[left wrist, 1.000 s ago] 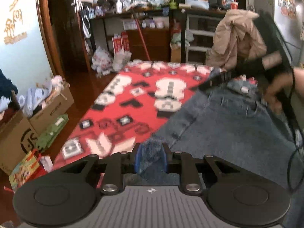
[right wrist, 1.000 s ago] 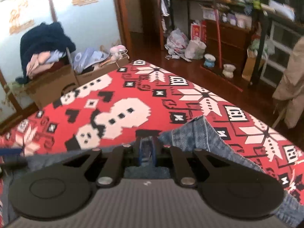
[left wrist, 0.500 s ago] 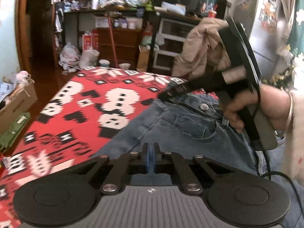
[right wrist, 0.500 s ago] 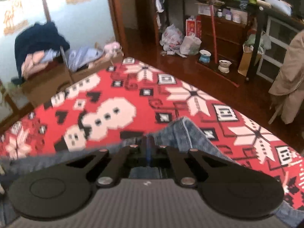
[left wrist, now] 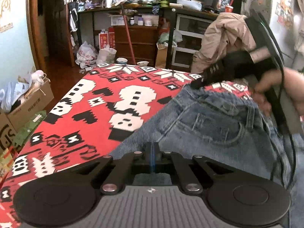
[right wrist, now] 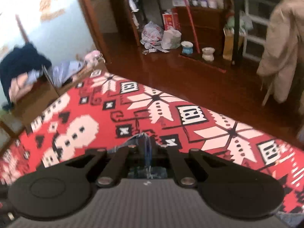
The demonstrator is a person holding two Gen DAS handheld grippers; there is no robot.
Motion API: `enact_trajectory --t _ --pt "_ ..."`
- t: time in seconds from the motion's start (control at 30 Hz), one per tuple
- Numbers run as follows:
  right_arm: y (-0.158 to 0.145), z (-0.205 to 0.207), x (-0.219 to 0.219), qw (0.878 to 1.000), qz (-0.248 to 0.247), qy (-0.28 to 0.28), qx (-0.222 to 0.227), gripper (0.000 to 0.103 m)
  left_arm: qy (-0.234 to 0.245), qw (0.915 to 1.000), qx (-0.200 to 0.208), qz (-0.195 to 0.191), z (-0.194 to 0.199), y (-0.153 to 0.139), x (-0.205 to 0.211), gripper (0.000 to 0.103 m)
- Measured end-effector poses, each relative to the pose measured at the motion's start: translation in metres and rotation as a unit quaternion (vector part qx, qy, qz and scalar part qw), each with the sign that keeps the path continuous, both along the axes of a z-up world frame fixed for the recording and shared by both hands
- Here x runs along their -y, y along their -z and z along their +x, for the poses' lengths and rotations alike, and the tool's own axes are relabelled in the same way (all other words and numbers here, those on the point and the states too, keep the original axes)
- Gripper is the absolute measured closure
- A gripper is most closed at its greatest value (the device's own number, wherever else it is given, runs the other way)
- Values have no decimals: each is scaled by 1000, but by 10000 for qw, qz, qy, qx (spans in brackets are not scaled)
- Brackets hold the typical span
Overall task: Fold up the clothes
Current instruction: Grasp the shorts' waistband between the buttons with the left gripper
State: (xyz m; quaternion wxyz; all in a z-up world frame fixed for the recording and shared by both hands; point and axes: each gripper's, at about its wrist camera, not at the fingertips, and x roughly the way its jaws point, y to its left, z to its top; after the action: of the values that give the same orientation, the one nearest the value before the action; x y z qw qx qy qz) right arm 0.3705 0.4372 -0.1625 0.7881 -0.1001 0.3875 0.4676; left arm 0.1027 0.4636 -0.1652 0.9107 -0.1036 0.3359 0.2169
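The near edge of the jeans (left wrist: 212,125) is being hidden behind the body of the left gripper (left wrist: 152,152), and their right side is being cut off by the frame edge. In the right wrist view the picture is blurred, and only a small peak of denim (right wrist: 139,139) is being shown above the right gripper (right wrist: 147,148); the rest of the garment is being covered by the gripper body.

The right gripper (left wrist: 197,82) is being held low over the waistband at the far side of the jeans, angled down toward the cloth, with the person's right hand (left wrist: 275,89) wrapped around its handle.

The left gripper's fingers are being pressed together, with a thin fold of denim apparently being pinched between them. The right gripper's fingers are likewise being kept closed on the waistband corner.

The jeans are being spread over the red patterned blanket (left wrist: 91,102), waistband and button (left wrist: 227,105) facing up.
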Motion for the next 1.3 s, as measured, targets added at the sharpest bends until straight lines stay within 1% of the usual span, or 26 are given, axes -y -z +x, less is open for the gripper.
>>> enact_trajectory --t 0.07,0.13,0.2,0.27,0.3,0.33,0.4,0.5,0.57,0.63,0.67,0.77,0.9,1.0,1.03,1.07,1.1,1.2,1.3 --pt "-9 2 6 9999 -25 57 115 100 65 10000 -6 -30 -6 -2 0 100" --pt "-22 1 17 9996 -28 32 289 100 179 9995 118 -241 -13 -4 -1 98" --pt "-43 -6 43 9993 92 23 360 99 399 9981 237 -411 -18 -9 3 98" --pt "-64 -18 72 9989 162 -17 446 97 721 9960 328 -418 -20 -16 15 98" --pt "-72 -26 89 9985 137 -20 539 97 863 9949 325 -420 -19 -17 21 98" --pt "-79 -36 108 9980 76 -42 631 93 964 9941 291 -412 -17 -18 28 98" --pt "-87 -55 148 9973 38 -12 737 93 1108 9928 223 -386 -13 -19 41 98" --pt "-88 -79 210 9965 -72 399 728 93 1341 9899 211 -415 -6 -20 59 98" --pt "-79 -92 247 9943 -211 749 733 93 1522 9873 204 -416 1 -21 72 98" --pt "-66 -103 277 9908 -386 1054 759 93 1700 9847 187 -327 12 -23 86 97" --pt "-58 -106 289 9902 -393 1150 686 92 1758 9839 157 -264 17 -22 91 96" --pt "-36 -110 319 9877 -428 1442 438 92 1727 9848 -10 -166 38 -14 99 95" --pt "-13 -106 339 9842 -458 1649 460 93 1511 9876 -87 -415 56 -4 92 95" --pt "-5 -93 347 9837 -231 1759 310 95 1430 9890 -109 -375 66 -3 89 95" --pt "-8 -90 347 9833 -194 1775 344 95 1422 9892 -106 -352 68 -4 88 95" --pt "-11 -86 346 9830 -157 1792 378 92 1422 9893 -110 -323 70 -4 88 95" --pt "-14 -83 345 9826 -120 1808 412 91 1436 9892 -126 -284 72 -3 89 95" --pt "-22 -72 343 9814 -8 1851 509 91 1473 9888 -155 -174 76 -1 93 95" --pt "-23 -55 327 9854 126 1642 441 88 1474 9889 -115 -173 78 -1 93 96"
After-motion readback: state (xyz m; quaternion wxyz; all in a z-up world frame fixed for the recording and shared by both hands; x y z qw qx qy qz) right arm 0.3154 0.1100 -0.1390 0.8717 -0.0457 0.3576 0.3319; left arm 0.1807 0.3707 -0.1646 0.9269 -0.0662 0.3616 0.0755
